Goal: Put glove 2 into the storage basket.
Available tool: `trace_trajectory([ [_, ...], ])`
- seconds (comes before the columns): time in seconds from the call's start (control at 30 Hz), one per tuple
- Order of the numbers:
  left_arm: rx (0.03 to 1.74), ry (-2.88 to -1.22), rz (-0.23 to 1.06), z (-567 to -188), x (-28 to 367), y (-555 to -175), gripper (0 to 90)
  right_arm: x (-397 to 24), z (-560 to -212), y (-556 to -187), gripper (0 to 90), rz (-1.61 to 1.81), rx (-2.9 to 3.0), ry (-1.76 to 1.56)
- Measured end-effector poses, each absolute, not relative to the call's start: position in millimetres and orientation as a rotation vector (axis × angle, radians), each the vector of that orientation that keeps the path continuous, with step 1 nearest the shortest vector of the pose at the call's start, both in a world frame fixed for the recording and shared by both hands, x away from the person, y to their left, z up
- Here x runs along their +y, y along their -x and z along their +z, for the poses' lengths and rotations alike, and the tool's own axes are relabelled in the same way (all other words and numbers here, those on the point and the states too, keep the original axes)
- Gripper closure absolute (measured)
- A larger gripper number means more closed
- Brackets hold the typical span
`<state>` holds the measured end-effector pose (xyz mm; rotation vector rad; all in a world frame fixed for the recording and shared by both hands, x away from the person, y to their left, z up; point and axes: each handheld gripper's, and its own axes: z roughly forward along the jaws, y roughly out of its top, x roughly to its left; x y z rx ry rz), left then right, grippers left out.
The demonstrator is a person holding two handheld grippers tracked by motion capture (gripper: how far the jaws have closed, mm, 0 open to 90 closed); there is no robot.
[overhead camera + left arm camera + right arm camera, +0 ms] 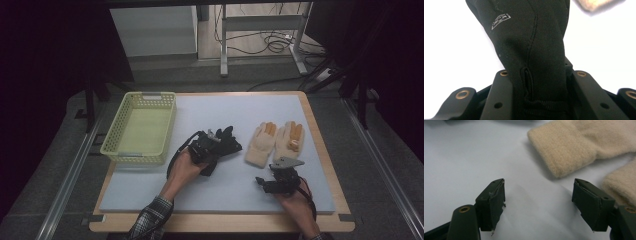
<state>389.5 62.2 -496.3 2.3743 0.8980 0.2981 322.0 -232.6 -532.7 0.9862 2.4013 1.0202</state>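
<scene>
A: Checking status. Left gripper [210, 146] clamping black glove [534, 50] at cuff end, jaws pressing fabric from both sides. Glove lying mid-mat, right of yellow basket [111, 135].

B: Basket contents?

A: Looking empty, nothing stowed yet. Cream gloves [275, 142] lying flat as pair on mat [215, 190], untouched.

B: Right gripper [539, 203]?

A: Hovering w/ jaws apart, gripping nothing, cream cuff just ahead.

B: Progress?

A: Early stage, prob. First grasp done; lifting, moving to basket all remaining. One black glove or two in bundle — hard telling from above.
</scene>
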Motion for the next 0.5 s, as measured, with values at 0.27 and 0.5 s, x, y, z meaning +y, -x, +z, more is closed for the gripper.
trace_trajectory([
  [0.27, 0.963, -2.305, 0.322, -463.3, 78.1, -397.3, 67.7, -232.6, -532.7, -322.0, 26.2, 1.021, 2.402, -0.986],
  [0.5, 1.001, -2.272, 0.388, -432.7, 100.2, -405.4, 67.0, -232.7, -532.8, -322.2, 26.1, 1.022, 2.401, -0.984],
])
